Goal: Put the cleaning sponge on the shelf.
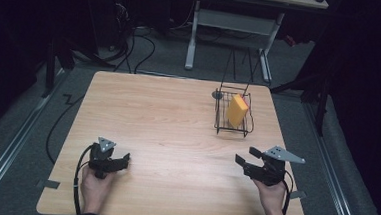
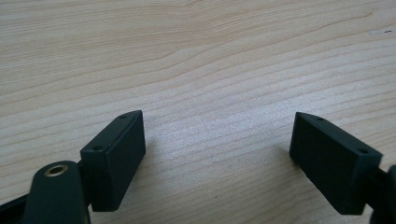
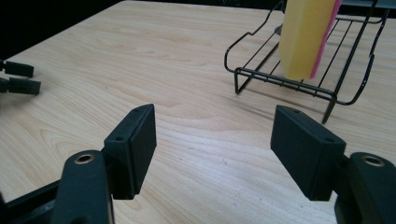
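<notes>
Yellow sponge (image 1: 237, 110) standing on edge in the black wire rack (image 1: 221, 120), far right part of the wooden table (image 1: 167, 121).

The sponge has a pink face on one side and leans upright between the rack's wires. The right gripper (image 1: 244, 157) sits nearest to it, down at the table's near right edge, jaws apart with nothing between them. The left gripper (image 1: 125, 158) rests at the near left, well apart from the rack, jaws also spread over bare wood.
</notes>
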Demonstrator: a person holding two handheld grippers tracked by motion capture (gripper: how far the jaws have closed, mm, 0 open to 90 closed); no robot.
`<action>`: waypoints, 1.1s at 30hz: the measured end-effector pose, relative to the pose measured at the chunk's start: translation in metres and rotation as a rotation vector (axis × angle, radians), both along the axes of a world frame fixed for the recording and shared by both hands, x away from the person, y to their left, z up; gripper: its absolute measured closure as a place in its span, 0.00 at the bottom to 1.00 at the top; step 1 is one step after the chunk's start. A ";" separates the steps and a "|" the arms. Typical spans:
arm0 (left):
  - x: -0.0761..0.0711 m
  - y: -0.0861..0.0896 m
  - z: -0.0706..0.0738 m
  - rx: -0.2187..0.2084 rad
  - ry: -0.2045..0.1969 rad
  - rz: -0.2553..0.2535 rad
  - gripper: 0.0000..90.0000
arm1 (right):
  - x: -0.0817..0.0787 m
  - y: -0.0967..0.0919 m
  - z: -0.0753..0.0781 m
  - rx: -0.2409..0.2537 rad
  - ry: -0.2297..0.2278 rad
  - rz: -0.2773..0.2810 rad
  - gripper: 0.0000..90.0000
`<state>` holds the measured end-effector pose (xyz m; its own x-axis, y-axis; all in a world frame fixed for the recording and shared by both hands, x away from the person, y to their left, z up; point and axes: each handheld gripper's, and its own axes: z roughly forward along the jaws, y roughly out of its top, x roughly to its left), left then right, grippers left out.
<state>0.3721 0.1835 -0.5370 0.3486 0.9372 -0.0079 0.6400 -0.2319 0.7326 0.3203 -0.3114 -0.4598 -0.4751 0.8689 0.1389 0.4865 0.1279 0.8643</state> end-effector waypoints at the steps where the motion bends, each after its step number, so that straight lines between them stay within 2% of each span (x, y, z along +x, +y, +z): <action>1: 0.000 0.000 0.000 0.000 0.000 0.000 0.21 | 0.001 0.000 -0.002 -0.005 -0.003 0.001 0.35; 13: 0.000 0.000 0.000 0.000 0.000 0.000 0.21 | 0.007 0.004 -0.016 0.000 0.038 -0.007 0.36; 33: 0.000 0.000 0.000 0.000 0.000 -0.001 0.21 | 0.020 0.015 -0.037 -0.062 0.088 -0.007 0.36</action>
